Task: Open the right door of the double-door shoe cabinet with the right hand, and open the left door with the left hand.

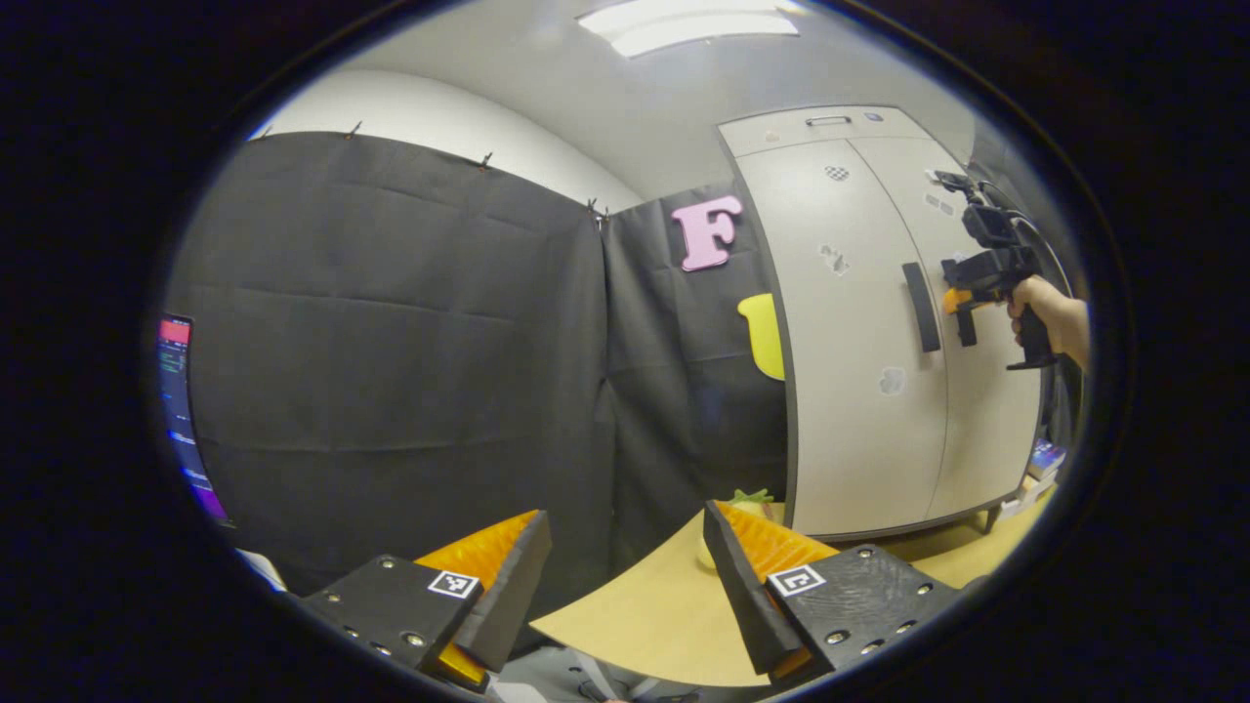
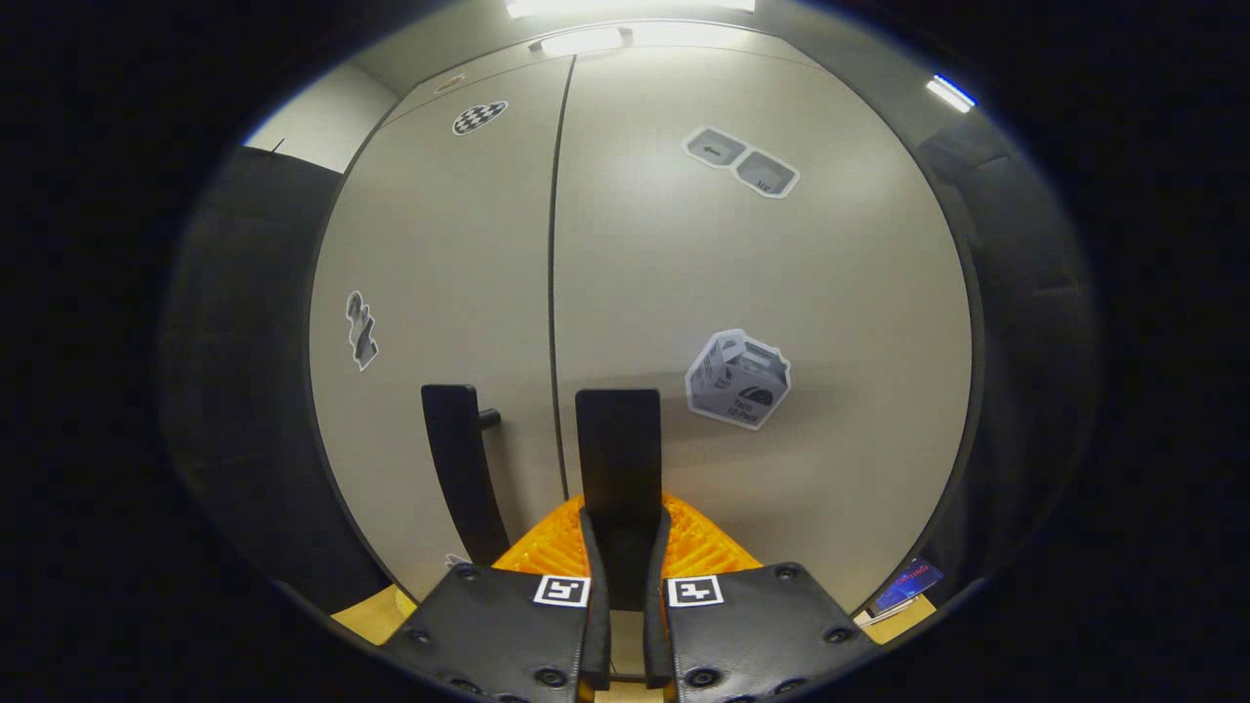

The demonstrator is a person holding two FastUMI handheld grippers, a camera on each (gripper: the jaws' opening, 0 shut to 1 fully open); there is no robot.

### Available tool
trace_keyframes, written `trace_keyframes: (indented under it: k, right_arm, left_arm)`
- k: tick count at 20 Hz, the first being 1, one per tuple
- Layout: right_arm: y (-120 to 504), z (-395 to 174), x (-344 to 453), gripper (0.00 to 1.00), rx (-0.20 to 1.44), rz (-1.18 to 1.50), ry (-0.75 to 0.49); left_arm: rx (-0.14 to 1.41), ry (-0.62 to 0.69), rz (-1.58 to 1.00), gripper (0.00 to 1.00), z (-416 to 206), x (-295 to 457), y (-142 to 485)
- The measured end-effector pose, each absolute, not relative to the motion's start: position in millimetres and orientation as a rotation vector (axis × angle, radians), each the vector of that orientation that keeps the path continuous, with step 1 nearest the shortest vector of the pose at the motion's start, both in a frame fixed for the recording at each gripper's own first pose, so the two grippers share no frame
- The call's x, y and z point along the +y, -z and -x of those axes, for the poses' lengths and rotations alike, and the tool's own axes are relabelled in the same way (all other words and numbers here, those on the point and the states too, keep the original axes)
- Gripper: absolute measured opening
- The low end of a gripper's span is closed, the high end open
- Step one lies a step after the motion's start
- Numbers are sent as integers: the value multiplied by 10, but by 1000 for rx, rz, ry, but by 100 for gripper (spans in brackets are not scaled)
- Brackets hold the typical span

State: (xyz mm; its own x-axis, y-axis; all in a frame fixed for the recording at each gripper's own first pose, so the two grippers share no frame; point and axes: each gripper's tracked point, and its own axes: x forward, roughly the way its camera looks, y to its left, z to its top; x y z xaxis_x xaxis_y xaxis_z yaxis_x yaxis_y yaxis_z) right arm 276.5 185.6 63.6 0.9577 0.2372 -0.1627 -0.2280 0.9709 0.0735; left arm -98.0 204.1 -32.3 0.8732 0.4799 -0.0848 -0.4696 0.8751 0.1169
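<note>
At the desk's [image 1: 635,625] far right corner stands your pale shoe cabinet [image 1: 859,332], both doors flush; your right gripper [image 2: 621,547] clamps the right door's dark handle [image 2: 617,449], your left gripper [image 1: 625,576] gapes empty.

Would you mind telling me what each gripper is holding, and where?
The right gripper is shut on the right door's handle, near its lower end. The left gripper is open, holding nothing.

The left claw [image 1: 625,576] is held low with its fingers spread wide and nothing between them, while the right claw [image 2: 619,547], gripped by a hand [image 1: 1050,317] and raised level, is seen closed on a dark vertical handle [image 2: 617,449].
</note>
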Motion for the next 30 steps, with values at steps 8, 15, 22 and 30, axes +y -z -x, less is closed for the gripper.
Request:
trace_keyframes:
  k: [8,15,22,30]
  right_arm:
    - [-638,-2566,1839,7,197,-74,-292]
    - [-698,-2253,1711,7,216,-87,-379]
    - [-700,-1912,1497,7,256,-79,-462]
    - [-739,-1654,1159,7,250,-72,-500]
  left_arm:
    - [93,-445,-109,91,937,1977,221]
    - [84,-351,-84,91,725,1723,225]
    - [93,-218,-88,91,491,1162,283]
    - [85,-121,-87,91,275,639,297]
